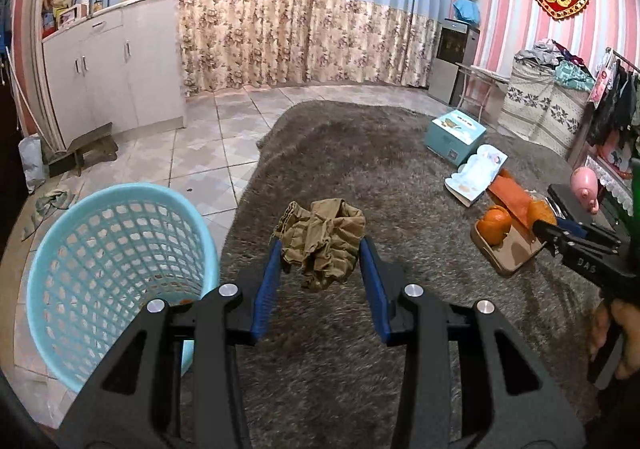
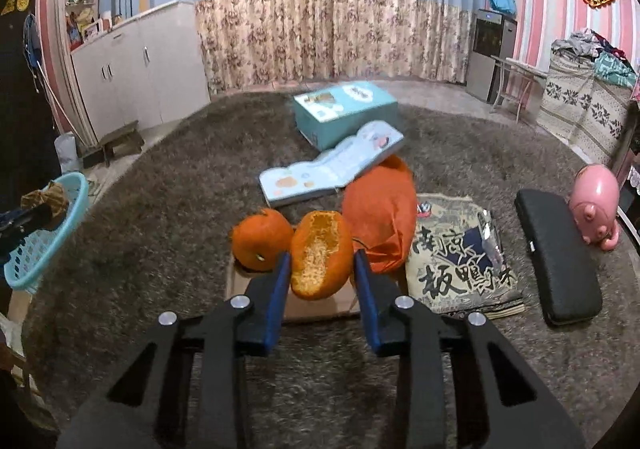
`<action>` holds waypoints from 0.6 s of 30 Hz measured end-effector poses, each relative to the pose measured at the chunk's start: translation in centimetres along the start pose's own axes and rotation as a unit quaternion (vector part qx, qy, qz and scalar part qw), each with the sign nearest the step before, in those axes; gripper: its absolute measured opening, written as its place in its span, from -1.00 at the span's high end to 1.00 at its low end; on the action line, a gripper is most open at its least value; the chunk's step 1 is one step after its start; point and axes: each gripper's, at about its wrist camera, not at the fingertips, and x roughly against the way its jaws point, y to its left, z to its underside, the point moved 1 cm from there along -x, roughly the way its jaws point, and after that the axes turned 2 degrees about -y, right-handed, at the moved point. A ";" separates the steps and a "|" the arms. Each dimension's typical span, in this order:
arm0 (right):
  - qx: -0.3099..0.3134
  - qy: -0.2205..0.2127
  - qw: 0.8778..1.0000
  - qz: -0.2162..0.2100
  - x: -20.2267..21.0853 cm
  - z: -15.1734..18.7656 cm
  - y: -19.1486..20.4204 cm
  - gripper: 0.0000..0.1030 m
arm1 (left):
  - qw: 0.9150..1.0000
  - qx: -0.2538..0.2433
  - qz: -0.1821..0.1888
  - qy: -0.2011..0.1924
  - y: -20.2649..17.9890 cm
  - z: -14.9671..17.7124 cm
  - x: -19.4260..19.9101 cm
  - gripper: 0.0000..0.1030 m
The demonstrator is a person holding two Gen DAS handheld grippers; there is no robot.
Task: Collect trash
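Note:
My left gripper (image 1: 322,249) is shut on a crumpled brown paper wad (image 1: 322,239) and holds it above the grey rug, just right of the light-blue mesh basket (image 1: 116,269). My right gripper (image 2: 320,261) is shut on an orange peel (image 2: 320,253), hollow side toward the camera, above a flat cardboard piece (image 2: 320,305). A second orange peel (image 2: 260,239) lies on the cardboard's left. In the right wrist view the left gripper with the paper wad (image 2: 48,201) shows at the far left over the basket (image 2: 44,245). The right gripper (image 1: 548,233) also shows in the left wrist view.
On the shaggy grey rug (image 2: 160,241) lie an orange bag (image 2: 384,217), an open picture book (image 2: 332,165), a teal box (image 2: 344,109), a printed bag (image 2: 460,257), a black case (image 2: 556,257) and a pink piggy bank (image 2: 596,201). White cabinets (image 1: 116,65) stand at the back left.

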 end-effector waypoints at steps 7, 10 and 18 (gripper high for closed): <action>0.027 -0.039 0.999 -0.017 2.5 -1.5 3.3 0.36 | 1.000 0.011 -0.016 -0.011 2.1 0.0 1.5 0.25; 0.034 -0.049 0.998 -0.024 2.8 -2.2 4.9 0.36 | 0.999 0.012 -0.030 -0.019 3.4 -0.2 2.1 0.25; 0.048 -0.068 0.995 -0.055 3.2 -3.5 10.6 0.36 | 0.997 0.016 -0.064 -0.033 7.6 -0.3 3.7 0.25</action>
